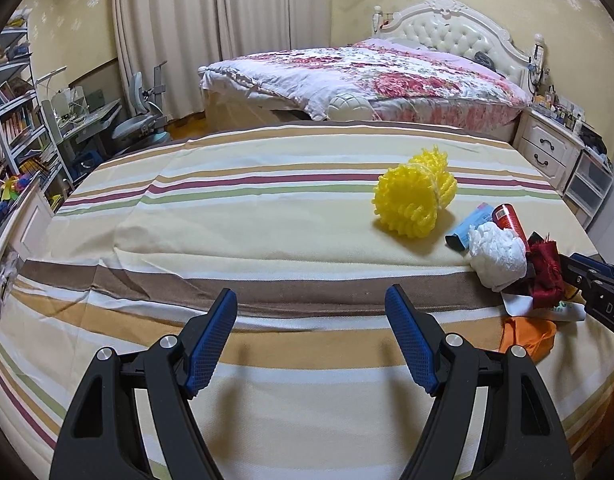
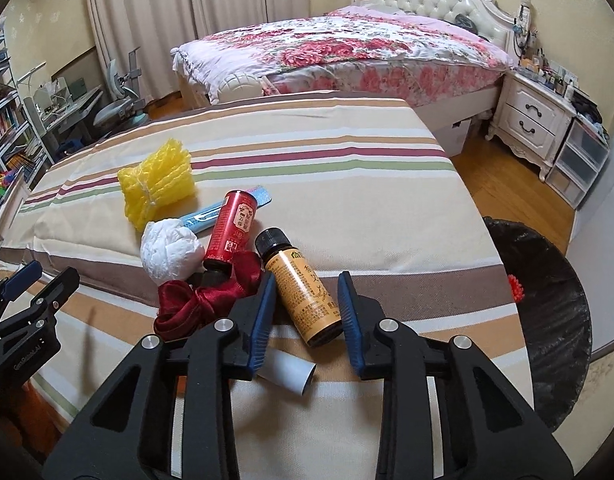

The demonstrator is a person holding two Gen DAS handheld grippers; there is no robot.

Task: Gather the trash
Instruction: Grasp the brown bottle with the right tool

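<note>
In the left wrist view, the left gripper (image 1: 311,300) hung over the striped sheet (image 1: 235,220) with its jaws wide apart and nothing between them. The yellow net (image 1: 413,196) lay on the sheet beyond the gripper, to the right. Just right of the net lay a blue packet (image 1: 467,226), a red tube (image 1: 509,218), a white wad (image 1: 497,254) and a red ribbon (image 1: 545,272), close together. An orange scrap (image 1: 527,334) lay nearer the camera than the ribbon, and the right gripper's body (image 1: 595,284) came in from the right edge beside the ribbon. In the right wrist view, the right gripper (image 2: 307,288) had its jaws part open on either side of the orange bottle (image 2: 303,292), which lay tilted between them; whether the pads pressed on it could not be told. Left of the bottle lay the ribbon (image 2: 203,300), wad (image 2: 169,252), tube (image 2: 235,228), packet (image 2: 211,212) and net (image 2: 157,180). A white roll (image 2: 291,372) lay just below the bottle. A black-lined bin (image 2: 547,312) stood right of the bottle, off the sheet.
</note>
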